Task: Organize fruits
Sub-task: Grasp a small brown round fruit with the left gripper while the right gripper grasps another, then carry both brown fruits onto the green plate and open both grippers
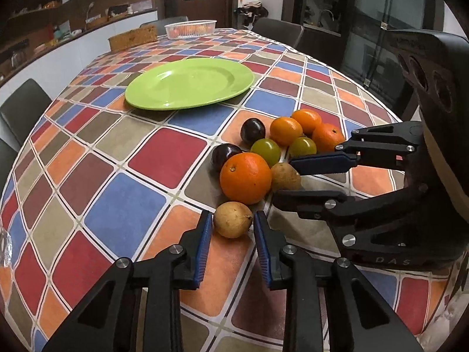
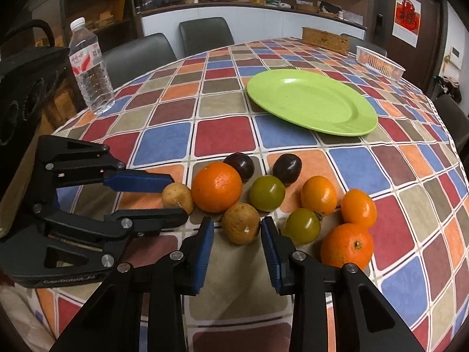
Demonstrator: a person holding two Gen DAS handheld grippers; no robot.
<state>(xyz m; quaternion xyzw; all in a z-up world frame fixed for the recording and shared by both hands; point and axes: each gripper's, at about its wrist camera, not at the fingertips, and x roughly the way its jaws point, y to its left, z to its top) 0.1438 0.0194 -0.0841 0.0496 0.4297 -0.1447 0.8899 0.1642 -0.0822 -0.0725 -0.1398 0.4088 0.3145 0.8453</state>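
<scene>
The left gripper [image 1: 233, 226] pinches a round tan-brown fruit [image 1: 232, 219] on the checked tablecloth [image 1: 123, 205]; the right gripper [image 2: 237, 231] clamps a second tan-brown fruit [image 2: 241, 227] beside the large orange [image 2: 217, 187]. The green plate [image 1: 187, 83] holds nothing, with open cloth before it. A white slatted basket [image 1: 190, 28] at the far edge holds something orange.

We note: green plate [image 2: 310, 102] glossy smooth plastic; tabletop [image 1: 123, 217] cloth matt, printed checks; water bottle [image 2: 91, 67] clear ribbed plastic, paper label; oranges [image 1: 245, 177] pitted, slightly shiny; brown fruit [image 2: 241, 227] dull, rough; fingers [image 1: 203, 252] ribbed blue pads, matt black frames.
</scene>
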